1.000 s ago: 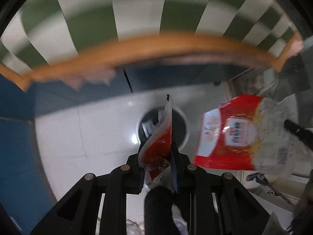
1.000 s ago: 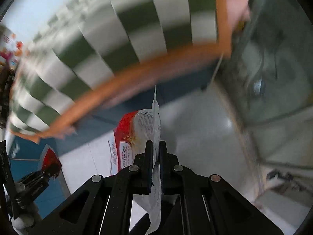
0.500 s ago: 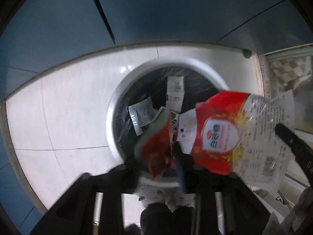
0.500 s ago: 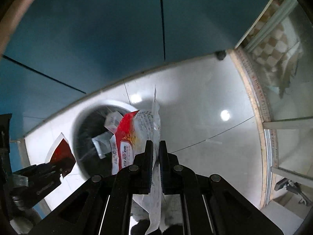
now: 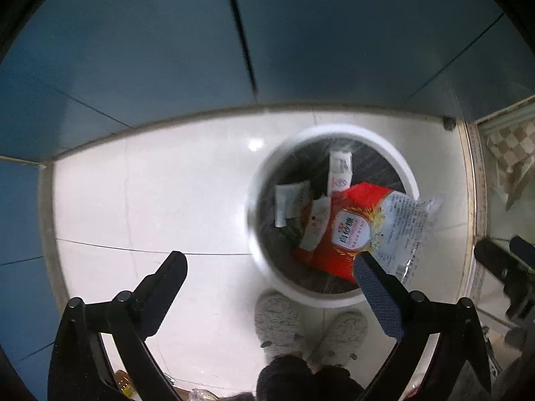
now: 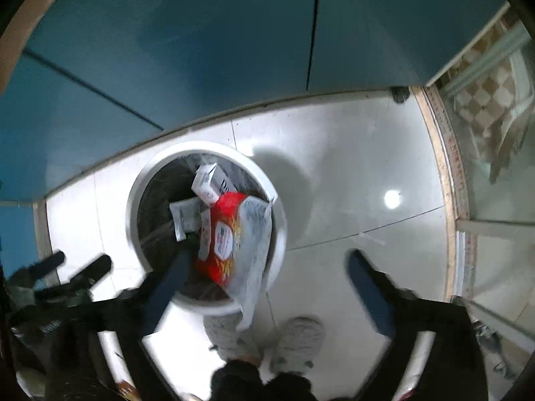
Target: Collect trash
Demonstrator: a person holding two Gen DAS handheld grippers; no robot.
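Observation:
A round white bin (image 5: 334,131) (image 6: 140,180) with a dark liner stands on the floor below both grippers. The red and clear plastic bag (image 5: 351,234) (image 6: 230,234) lies loose over the bin's near side, its clear end hanging past the rim. A white carton (image 5: 339,173) (image 6: 209,180) and a pale sachet (image 5: 287,200) (image 6: 184,214) lie inside. My left gripper (image 5: 267,260) points down, its jaws opening wide with nothing between them. The jaws of my right gripper (image 6: 269,254) are opening too; the bag sits below the gap and neither pad touches it.
White floor tiles (image 5: 150,200) surround the bin and blue wall panels (image 5: 301,33) rise behind it. A person's grey slippers (image 5: 277,320) (image 6: 301,337) stand just in front of the bin. A threshold strip (image 6: 448,180) and a glass door run along the right.
Both grippers dropped from beside the striped tablecloth to just above the bin. Both opened: the left let go of the small red wrapper, the right let go of the red and clear bag.

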